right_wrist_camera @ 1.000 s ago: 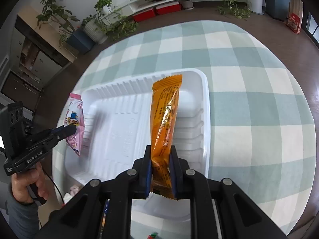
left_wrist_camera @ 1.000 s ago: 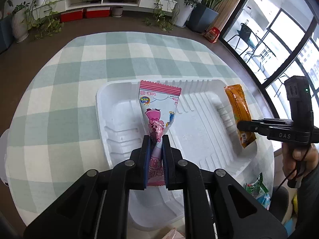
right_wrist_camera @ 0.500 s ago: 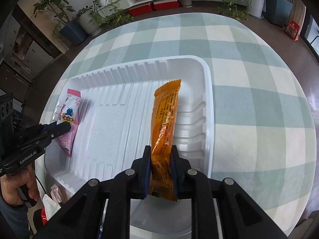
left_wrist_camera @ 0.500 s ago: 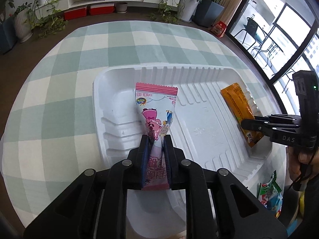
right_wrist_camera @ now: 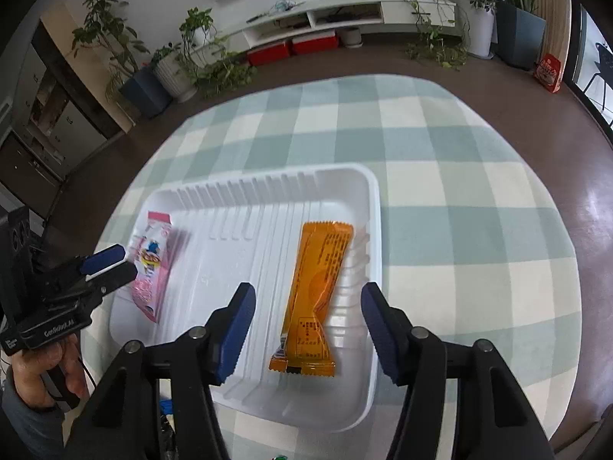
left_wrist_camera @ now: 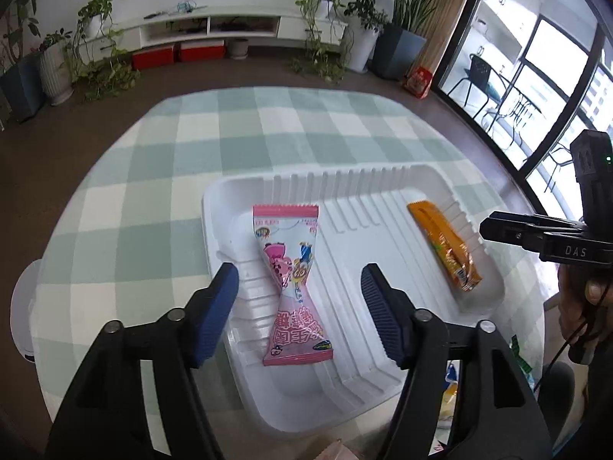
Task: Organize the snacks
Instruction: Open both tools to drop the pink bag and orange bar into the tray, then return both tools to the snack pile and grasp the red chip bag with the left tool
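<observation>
A white ribbed tray [left_wrist_camera: 383,176] [right_wrist_camera: 367,402] sits on a green-and-white checked tablecloth. A pink snack packet [left_wrist_camera: 293,283] [right_wrist_camera: 151,264] lies flat in the tray's left part. An orange snack packet [left_wrist_camera: 444,245] [right_wrist_camera: 318,295] lies flat in its right part. My left gripper [left_wrist_camera: 299,287] is open, jaws wide apart above the pink packet's near end. My right gripper [right_wrist_camera: 306,314] is open, its jaws on either side of the orange packet, not touching it.
More snack packets lie off the table's near edge, partly hidden behind the grippers [left_wrist_camera: 448,391] [right_wrist_camera: 166,410]. The checked tablecloth [left_wrist_camera: 161,199] [right_wrist_camera: 479,230] spreads around the tray. Plants and a low white cabinet [left_wrist_camera: 214,30] stand far behind.
Both grippers have opened and let go of their packets, which now lie flat in the tray. Both grippers have drawn back a little.
</observation>
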`<state>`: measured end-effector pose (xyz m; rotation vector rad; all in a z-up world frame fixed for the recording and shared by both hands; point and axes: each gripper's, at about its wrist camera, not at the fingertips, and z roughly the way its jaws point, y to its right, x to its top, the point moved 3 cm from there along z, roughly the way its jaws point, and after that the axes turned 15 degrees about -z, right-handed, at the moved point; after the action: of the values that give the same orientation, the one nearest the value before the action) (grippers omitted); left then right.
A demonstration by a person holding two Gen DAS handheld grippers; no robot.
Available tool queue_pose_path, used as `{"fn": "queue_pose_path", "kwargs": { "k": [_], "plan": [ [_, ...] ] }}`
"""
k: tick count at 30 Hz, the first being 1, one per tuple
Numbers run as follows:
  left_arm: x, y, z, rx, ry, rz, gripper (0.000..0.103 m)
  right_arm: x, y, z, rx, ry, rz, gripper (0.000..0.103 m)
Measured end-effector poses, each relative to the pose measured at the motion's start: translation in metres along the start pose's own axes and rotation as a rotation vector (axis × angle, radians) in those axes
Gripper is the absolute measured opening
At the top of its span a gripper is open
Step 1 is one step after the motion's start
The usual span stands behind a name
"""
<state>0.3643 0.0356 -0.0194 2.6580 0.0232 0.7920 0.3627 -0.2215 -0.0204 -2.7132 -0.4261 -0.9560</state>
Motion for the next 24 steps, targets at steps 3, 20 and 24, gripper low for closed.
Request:
{"fn": "queue_pose_path", "kwargs": {
  "k": [3, 20, 24],
  "plan": [
    [0.000, 0.003, -0.036, -0.064, 0.077, -0.012, 0.078, 0.005, 0.005, -0.041, 0.000, 0.104, 0.032, 0.084],
    [-0.125, -0.043, -0.204, -0.045, 0.381, -0.245, 0.103, -0.132, -0.014, -0.171, 0.395, 0.439, 0.313, 0.101],
    [-0.173, -0.035, -0.213, 0.006, 0.345, -0.192, 0.103, -0.193, -0.019, -0.171, 0.247, 0.406, 0.375, 0.098]
  ]
}}
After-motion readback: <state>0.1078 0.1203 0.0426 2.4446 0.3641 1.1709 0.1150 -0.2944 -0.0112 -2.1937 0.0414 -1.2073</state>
